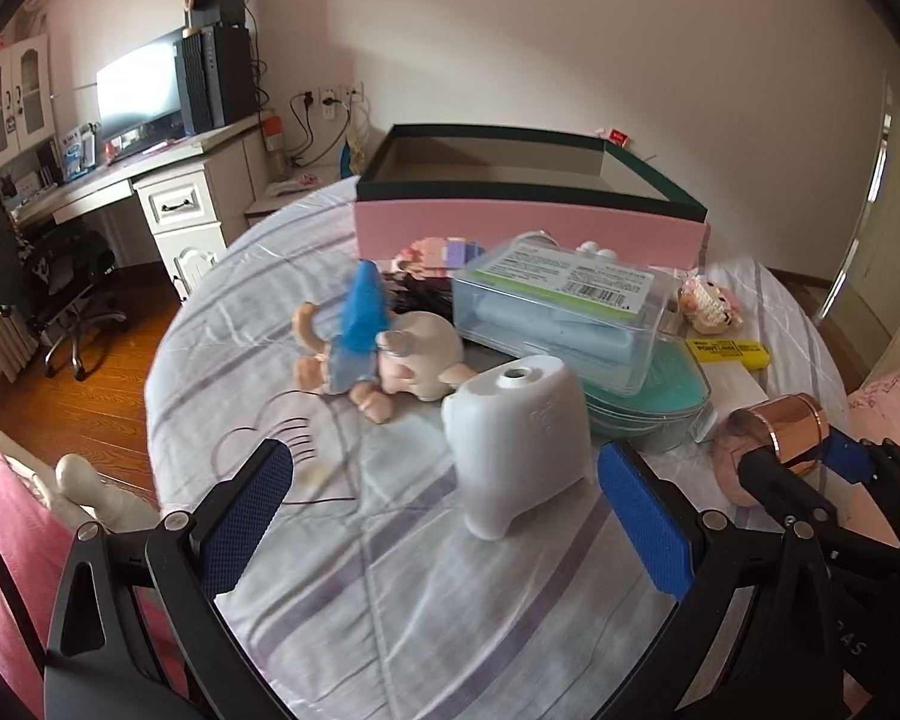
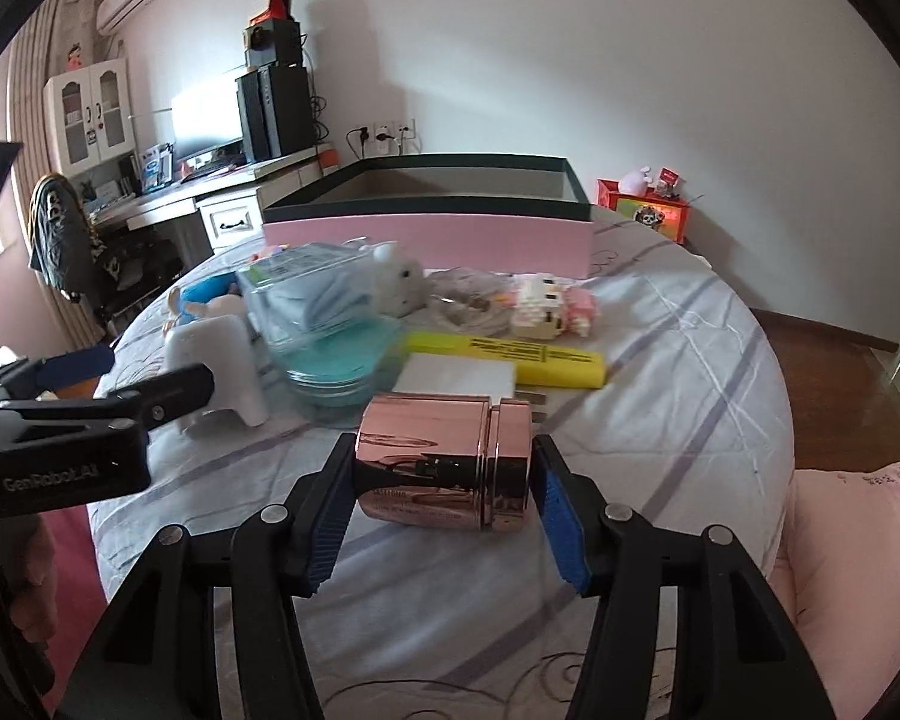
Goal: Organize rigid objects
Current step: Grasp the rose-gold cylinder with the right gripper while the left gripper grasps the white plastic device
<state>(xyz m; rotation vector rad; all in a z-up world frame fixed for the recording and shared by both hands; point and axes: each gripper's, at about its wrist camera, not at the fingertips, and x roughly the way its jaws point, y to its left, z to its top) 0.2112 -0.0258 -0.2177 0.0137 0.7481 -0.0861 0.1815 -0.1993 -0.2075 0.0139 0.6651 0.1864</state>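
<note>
Your right claw [image 2: 444,498] has its blue pads closed against the two ends of the rose-gold cylinder [image 2: 444,462], which lies on its side between the fingers, just above the striped bedsheet [image 2: 690,360]. Take the pink box [image 2: 426,234] with the dark green rim as your landmark: it stands open at the far side of the bed, and the cylinder is well in front of it, nearest to you. Your left claw [image 1: 444,498] is spread wide, gripping nothing, with the white elephant-shaped piece [image 1: 519,438] standing between its fingers but touching neither. Between that piece and the pink box sit a clear plastic case [image 1: 561,312] stacked on a teal-lidded container [image 1: 660,390], a doll with a blue hat [image 1: 372,348], and a yellow highlighter pack [image 1: 729,351].
</note>
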